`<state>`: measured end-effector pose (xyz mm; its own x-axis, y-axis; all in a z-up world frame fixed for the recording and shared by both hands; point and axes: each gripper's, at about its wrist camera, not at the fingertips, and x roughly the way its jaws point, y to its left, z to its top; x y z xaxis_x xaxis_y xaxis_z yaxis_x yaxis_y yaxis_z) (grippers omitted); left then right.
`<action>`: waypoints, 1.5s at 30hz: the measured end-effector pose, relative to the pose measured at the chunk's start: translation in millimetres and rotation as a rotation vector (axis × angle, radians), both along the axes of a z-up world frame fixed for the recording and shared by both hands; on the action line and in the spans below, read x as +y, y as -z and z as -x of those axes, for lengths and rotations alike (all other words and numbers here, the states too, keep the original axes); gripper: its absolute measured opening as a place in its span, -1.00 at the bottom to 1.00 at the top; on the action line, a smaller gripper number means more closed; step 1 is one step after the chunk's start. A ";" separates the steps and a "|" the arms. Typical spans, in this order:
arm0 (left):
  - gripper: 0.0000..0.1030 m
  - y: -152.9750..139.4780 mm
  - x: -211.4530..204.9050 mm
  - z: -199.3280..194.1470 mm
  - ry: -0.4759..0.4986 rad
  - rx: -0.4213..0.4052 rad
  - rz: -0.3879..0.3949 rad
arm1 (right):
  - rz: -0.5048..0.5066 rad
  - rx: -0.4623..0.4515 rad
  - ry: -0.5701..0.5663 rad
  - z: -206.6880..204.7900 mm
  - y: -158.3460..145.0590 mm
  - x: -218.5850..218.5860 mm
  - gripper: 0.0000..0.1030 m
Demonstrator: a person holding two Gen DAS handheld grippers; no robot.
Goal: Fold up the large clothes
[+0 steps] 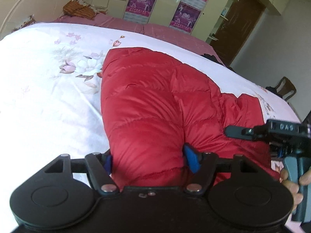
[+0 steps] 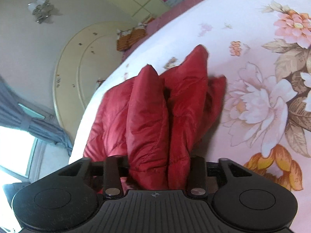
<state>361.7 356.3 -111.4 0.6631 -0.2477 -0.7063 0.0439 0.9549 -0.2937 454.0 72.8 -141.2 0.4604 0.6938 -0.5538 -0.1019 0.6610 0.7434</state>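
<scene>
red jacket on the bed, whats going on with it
A person is folding a red puffer jacket on a floral bedspread, using a handheld gripper in each hand. The left gripper has a thick bunch of the jacket between its blue pads. The right gripper also has bunched jacket fabric between its fingers, lifted off the bed. The rest of the jacket lies on the bedspread, so the fold looks under way, not finished.

a white floral quilt (image 1: 48, 81) covers the bed over a pink checked sheet (image 1: 155, 28), with an orange cloth (image 1: 77, 9) bunched by the cream curved headboard (image 2: 77, 73). purple posters (image 1: 141, 0) hang on pale wardrobe doors beside a brown door (image 1: 239, 23). a wooden chair (image 1: 287, 89) stands off the bed's far corner, and grey curtains (image 2: 25, 120) frame a window.
</scene>
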 end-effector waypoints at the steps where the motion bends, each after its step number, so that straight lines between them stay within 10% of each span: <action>1: 0.40 -1.1 0.6 0.6 0.002 0.001 -0.001 | 0.013 -0.004 0.003 -0.1 -2.0 -1.4 -0.04; 13: 0.34 -38.8 22.6 15.5 -0.025 -0.119 -0.024 | 0.301 -0.250 0.172 34.1 -62.7 -10.8 0.07; 18: 0.26 -50.0 10.5 34.9 0.061 -0.183 -0.062 | 0.390 -0.362 0.078 41.9 -77.4 29.9 0.05; 33: 0.27 -1.9 -5.4 27.8 0.141 -0.150 -0.144 | 0.555 -0.233 0.070 12.8 6.8 58.9 -0.23; 45: 0.21 -25.8 9.8 74.1 0.090 -0.139 -0.135 | 0.519 -0.338 0.068 95.5 -59.7 43.6 -0.22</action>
